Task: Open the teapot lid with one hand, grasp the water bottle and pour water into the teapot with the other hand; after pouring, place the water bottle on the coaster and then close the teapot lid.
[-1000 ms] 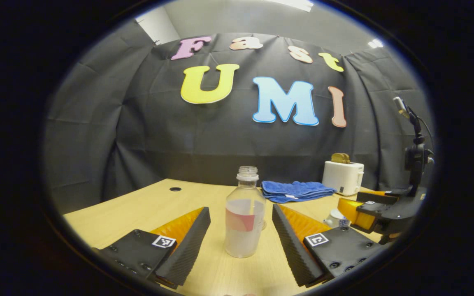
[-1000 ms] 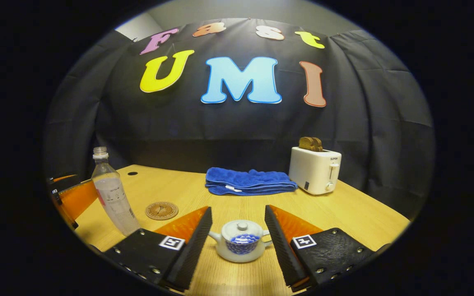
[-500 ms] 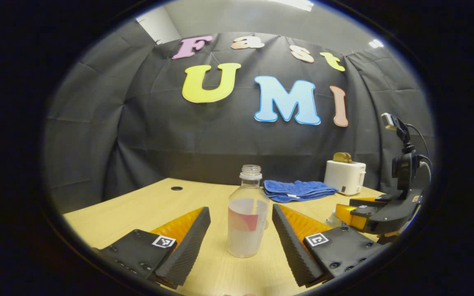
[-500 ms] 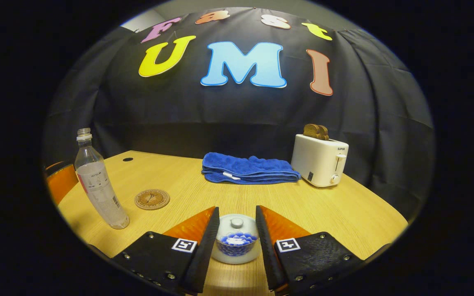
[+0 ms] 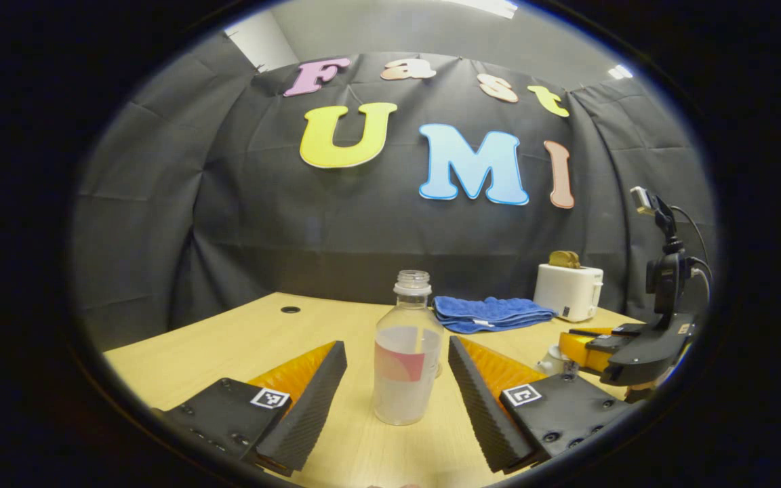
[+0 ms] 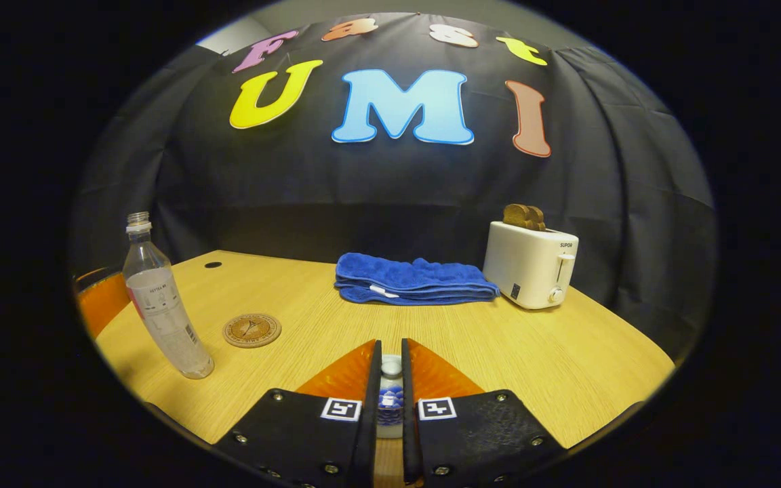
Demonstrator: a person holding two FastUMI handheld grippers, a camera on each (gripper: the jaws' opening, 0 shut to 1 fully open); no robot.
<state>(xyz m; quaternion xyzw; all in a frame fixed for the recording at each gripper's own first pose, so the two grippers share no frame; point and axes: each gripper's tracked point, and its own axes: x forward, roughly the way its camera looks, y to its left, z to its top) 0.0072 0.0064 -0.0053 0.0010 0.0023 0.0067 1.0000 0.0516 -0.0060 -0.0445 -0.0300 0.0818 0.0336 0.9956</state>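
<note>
Over the teapot (image 6: 389, 407), the right gripper (image 6: 388, 379) has just narrowed onto the lid knob (image 6: 390, 368), so lifting comes next. The left gripper (image 5: 397, 376) waits wide open around the bottle (image 5: 407, 359), gripping nothing.

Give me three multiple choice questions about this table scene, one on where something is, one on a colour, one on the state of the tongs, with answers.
1. Where is the coaster?
A. Under the toaster
B. On the table beside the water bottle
C. On the towel

2. What colour is the folded towel?
A. Blue
B. Red
C. White

3. How do the right tongs stand?
A. Wide open above the toaster
B. Holding the bottle
C. Closed in on the teapot lid's knob

Answers: B, the coaster lies bare next to the bottle; A, the towel is plainly blue; C, the fingers flank the knob with barely a gap.
</note>
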